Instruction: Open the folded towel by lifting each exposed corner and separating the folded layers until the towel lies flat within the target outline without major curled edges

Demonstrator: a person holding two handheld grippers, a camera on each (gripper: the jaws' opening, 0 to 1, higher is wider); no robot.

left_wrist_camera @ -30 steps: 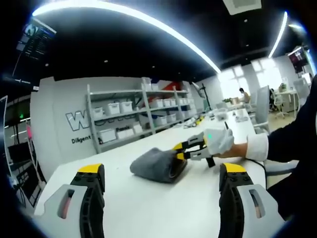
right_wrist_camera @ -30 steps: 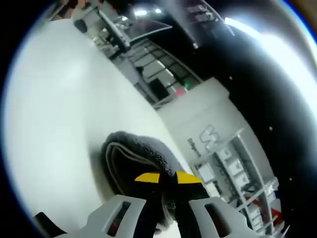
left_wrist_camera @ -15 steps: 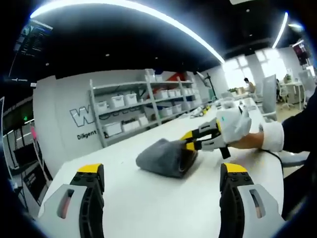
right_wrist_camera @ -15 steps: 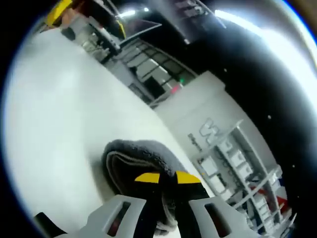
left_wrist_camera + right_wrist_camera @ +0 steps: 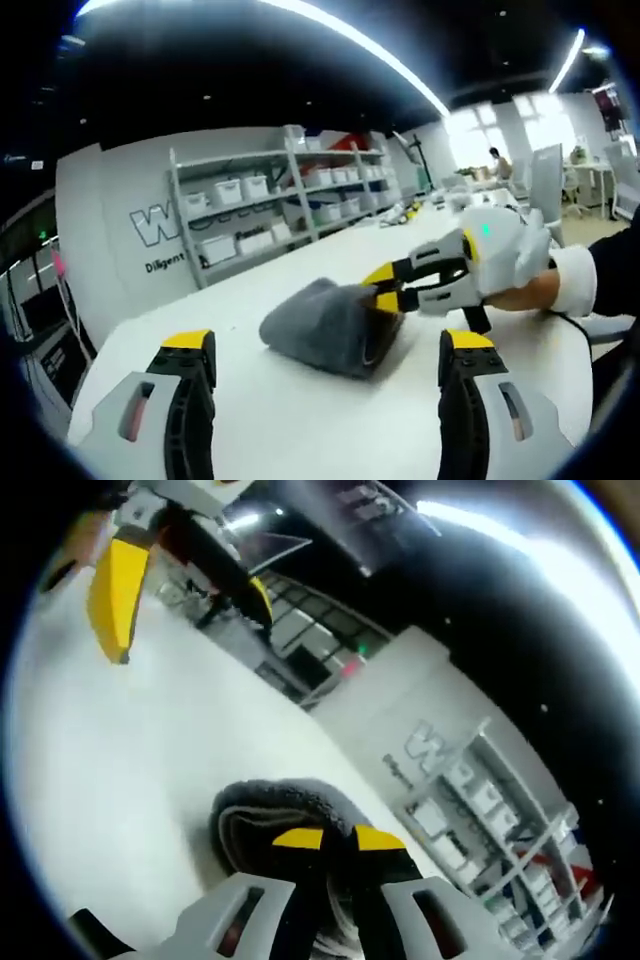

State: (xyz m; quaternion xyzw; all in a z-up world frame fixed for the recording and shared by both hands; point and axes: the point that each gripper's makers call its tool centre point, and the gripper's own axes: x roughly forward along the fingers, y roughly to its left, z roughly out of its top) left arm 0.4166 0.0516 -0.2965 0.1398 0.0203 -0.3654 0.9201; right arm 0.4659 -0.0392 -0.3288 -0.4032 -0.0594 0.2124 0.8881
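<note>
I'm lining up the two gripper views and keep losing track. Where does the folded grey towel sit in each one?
Left gripper view: the grey towel lies on the white table at picture centre, with the right gripper closed on its right edge.
Right gripper view: the towel sits low at centre, pinched between that view's own yellow-tipped jaws.
Shared landmark: the shelving with white bins against the lettered wall.

You stood in a lab or office-style workspace. Behind your long white surface (image 5: 300,420) ran metal shelving (image 5: 290,205) stacked with white storage bins (image 5: 232,190), set against a pale wall with large lettering (image 5: 155,225). Long strip lights (image 5: 370,55) crossed a dark ceiling, and at the far end, bright windows (image 5: 480,135) lit desks where a person (image 5: 497,160) sat.
</note>
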